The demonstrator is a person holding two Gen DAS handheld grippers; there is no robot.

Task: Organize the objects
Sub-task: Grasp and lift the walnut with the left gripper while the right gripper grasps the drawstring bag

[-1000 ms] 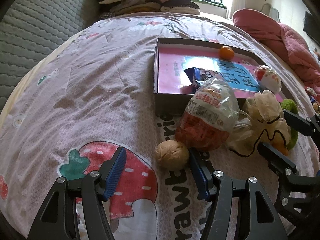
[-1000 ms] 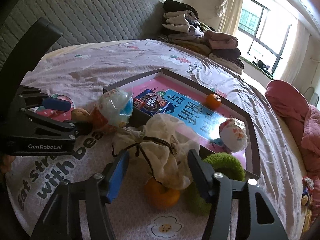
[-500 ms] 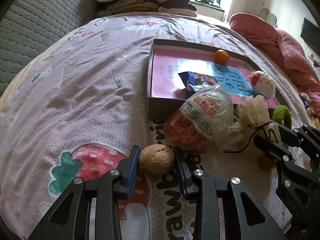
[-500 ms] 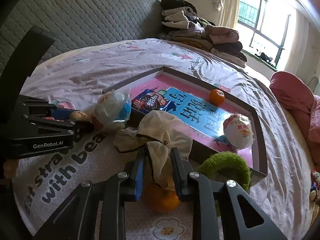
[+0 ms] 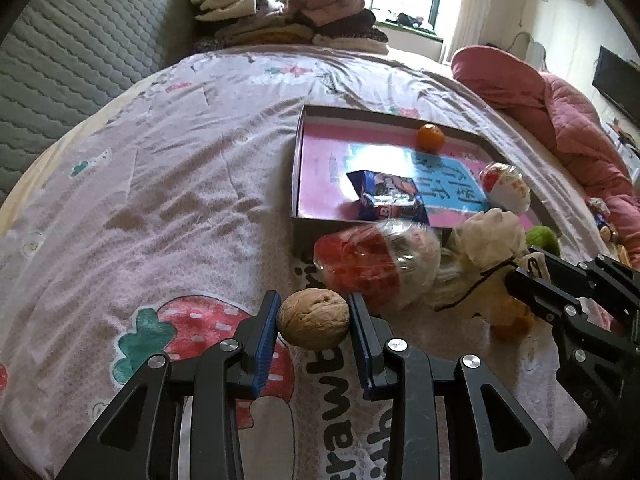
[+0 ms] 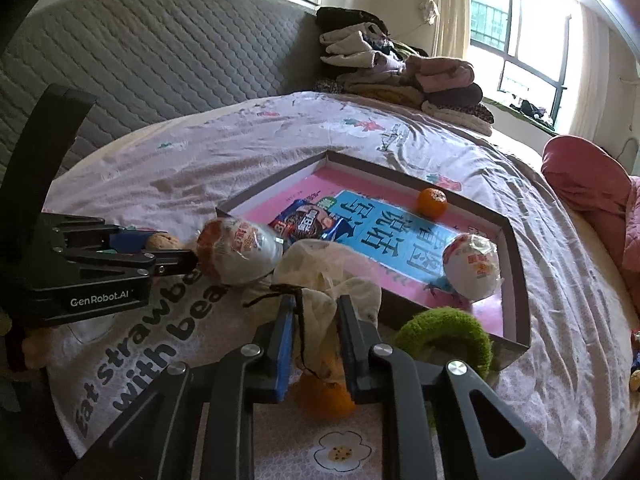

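My left gripper (image 5: 314, 299) is shut on a brown walnut (image 5: 314, 318), held just above the printed bedsheet (image 5: 160, 208). My right gripper (image 6: 316, 302) has its jaws closing on the neck of a cream drawstring pouch (image 6: 320, 276), with the blue pads pressing the cloth. An orange tangerine (image 6: 324, 398) lies under the pouch. A shallow box (image 6: 516, 272) with a pink and blue bottom holds a tangerine (image 6: 432, 202), a snack packet (image 6: 306, 222) and a wrapped ball (image 6: 472, 266). A red and clear wrapped bag (image 5: 376, 268) lies against the box's near wall.
A fuzzy green ring (image 6: 444, 328) lies by the box's near corner. Folded clothes (image 5: 288, 20) are stacked at the far end of the bed. A pink quilt (image 5: 552, 104) is bunched on the right, and a grey padded headboard (image 6: 160, 60) runs along the left.
Both grippers closed from wide open: the left onto the walnut, the right onto the pouch. The wrapped bag by the box has shifted a little.
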